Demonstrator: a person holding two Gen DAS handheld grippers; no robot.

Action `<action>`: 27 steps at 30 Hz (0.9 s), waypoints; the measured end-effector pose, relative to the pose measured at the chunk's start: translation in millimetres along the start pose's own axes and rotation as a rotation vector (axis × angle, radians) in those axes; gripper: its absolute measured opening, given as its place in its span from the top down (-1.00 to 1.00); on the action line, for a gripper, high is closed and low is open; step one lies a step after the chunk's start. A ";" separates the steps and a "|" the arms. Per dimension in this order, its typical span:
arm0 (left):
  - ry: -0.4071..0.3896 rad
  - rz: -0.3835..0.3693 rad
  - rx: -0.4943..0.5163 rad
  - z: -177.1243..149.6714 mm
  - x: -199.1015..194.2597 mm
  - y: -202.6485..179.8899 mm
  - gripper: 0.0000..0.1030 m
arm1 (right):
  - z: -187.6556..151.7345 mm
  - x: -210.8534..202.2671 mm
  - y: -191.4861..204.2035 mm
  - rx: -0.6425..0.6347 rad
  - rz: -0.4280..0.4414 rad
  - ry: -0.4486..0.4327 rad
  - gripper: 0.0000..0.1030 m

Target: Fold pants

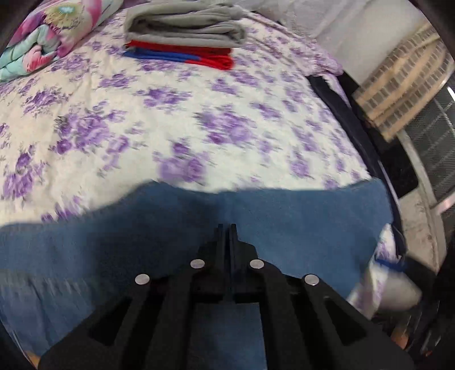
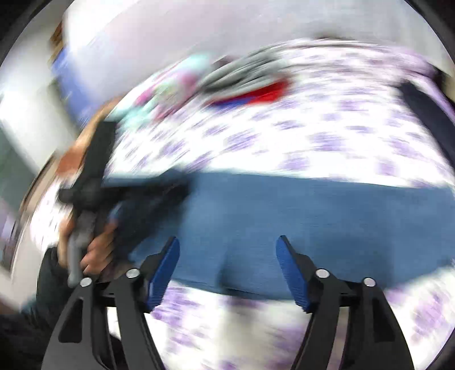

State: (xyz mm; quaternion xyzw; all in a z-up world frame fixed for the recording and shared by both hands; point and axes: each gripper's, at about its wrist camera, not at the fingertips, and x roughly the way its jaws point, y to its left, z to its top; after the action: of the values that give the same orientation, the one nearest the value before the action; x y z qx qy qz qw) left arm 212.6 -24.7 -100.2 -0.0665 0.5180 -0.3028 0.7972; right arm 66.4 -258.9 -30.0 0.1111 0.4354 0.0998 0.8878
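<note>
In the left wrist view, the left claw [image 1: 226, 227] has its black fingers pressed together over the blue fabric pants [image 1: 298, 224]; whether cloth is pinched between them cannot be told. The pants lie across the near part of the bed with white, purple-flowered sheet [image 1: 170, 119]. A folded grey garment [image 1: 184, 28] rests far behind.

In the blurred right wrist view, the right claw [image 2: 227, 250] stands wide, its blue pads [image 2: 166, 270] above the pants [image 2: 284, 213], holding nothing.

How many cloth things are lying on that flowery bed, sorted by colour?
Blue: 1, the pants
Grey: 1, the folded garment
Red and blue: 1, the folded garment under the grey one
Pink and teal floral: 1, the quilt
Total: 4
</note>
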 end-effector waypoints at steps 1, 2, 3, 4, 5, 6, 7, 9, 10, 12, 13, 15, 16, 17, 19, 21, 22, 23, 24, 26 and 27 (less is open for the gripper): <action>-0.004 -0.005 0.013 -3.3 -2.9 -7.0 0.98 | -5.1 -21.1 -30.5 0.089 -0.037 -0.042 -0.54; -0.012 -0.009 0.042 -8.9 -6.7 -20.0 0.98 | -5.9 -34.5 -52.9 0.164 -0.055 -0.066 -0.55; -0.019 -0.018 0.066 -15.2 -9.8 -33.3 0.98 | -11.3 -46.3 -76.7 0.245 -0.067 -0.084 -0.55; -0.017 -0.029 0.081 -19.6 -10.6 -41.9 0.98 | -19.5 -57.2 -104.6 0.345 -0.073 -0.096 -0.55; -0.007 -0.045 0.099 -26.4 -8.6 -53.8 0.98 | -28.4 -62.3 -128.8 0.424 -0.072 -0.099 -0.55; 0.008 -0.055 0.111 -32.2 -4.6 -63.0 0.98 | -34.5 -65.8 -147.3 0.490 -0.072 -0.101 -0.55; 0.032 -0.057 0.125 -39.1 1.7 -71.8 0.98 | -43.9 -69.0 -170.6 0.575 -0.063 -0.109 -0.55; 0.084 -0.041 0.152 -51.4 15.8 -83.3 0.98 | -56.1 -67.1 -194.1 0.659 -0.008 -0.124 -0.55; 0.097 -0.019 0.162 -56.4 20.6 -86.7 0.98 | -60.2 -64.1 -206.7 0.696 0.026 -0.130 -0.55; 0.088 0.018 0.172 -63.9 23.3 -89.8 0.98 | -61.9 -53.3 -219.8 0.735 0.059 -0.123 -0.55; 0.085 0.020 0.170 -65.2 22.4 -89.7 0.98 | -63.0 -46.6 -226.7 0.753 0.074 -0.117 -0.55; 0.088 0.015 0.157 -66.1 21.7 -87.5 0.97 | -63.8 -30.2 -236.7 0.785 0.114 -0.094 -0.55; 0.091 0.009 0.149 -66.1 22.0 -86.0 0.97 | -64.0 -23.2 -236.4 0.794 0.125 -0.089 -0.55; 0.094 0.003 0.139 -66.0 22.7 -84.1 0.97 | -64.0 -18.4 -239.8 0.800 0.134 -0.091 -0.55; 0.099 0.002 0.129 -66.1 24.6 -81.9 0.97 | -60.7 -14.7 -246.8 0.793 0.152 -0.121 -0.55; 0.104 0.014 0.126 -65.8 25.8 -83.4 0.97 | -52.4 -9.8 -252.2 0.782 0.165 -0.148 -0.55; 0.106 0.022 0.127 -65.3 26.2 -85.3 0.97 | -49.4 -10.3 -253.5 0.773 0.167 -0.155 -0.43; 0.108 0.036 0.133 -64.3 26.3 -87.9 0.97 | -47.0 -10.8 -254.0 0.755 0.156 -0.165 -0.13; 0.110 0.051 0.139 -63.5 26.4 -90.7 0.97 | -45.6 -10.3 -254.2 0.726 0.120 -0.178 0.66; 0.110 0.078 0.151 -60.8 26.3 -97.6 0.97 | -47.0 -10.9 -257.1 0.718 0.149 -0.185 0.65; 0.110 0.080 0.157 -58.8 26.3 -101.6 0.97 | -47.5 -11.6 -255.6 0.695 0.134 -0.185 0.66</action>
State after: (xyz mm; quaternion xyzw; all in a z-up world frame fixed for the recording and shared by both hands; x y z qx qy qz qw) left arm 127.0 -109.1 -105.0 0.0339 0.5380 -0.3136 0.7817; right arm 42.2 -501.0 -122.2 0.4427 0.3531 -0.0067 0.8242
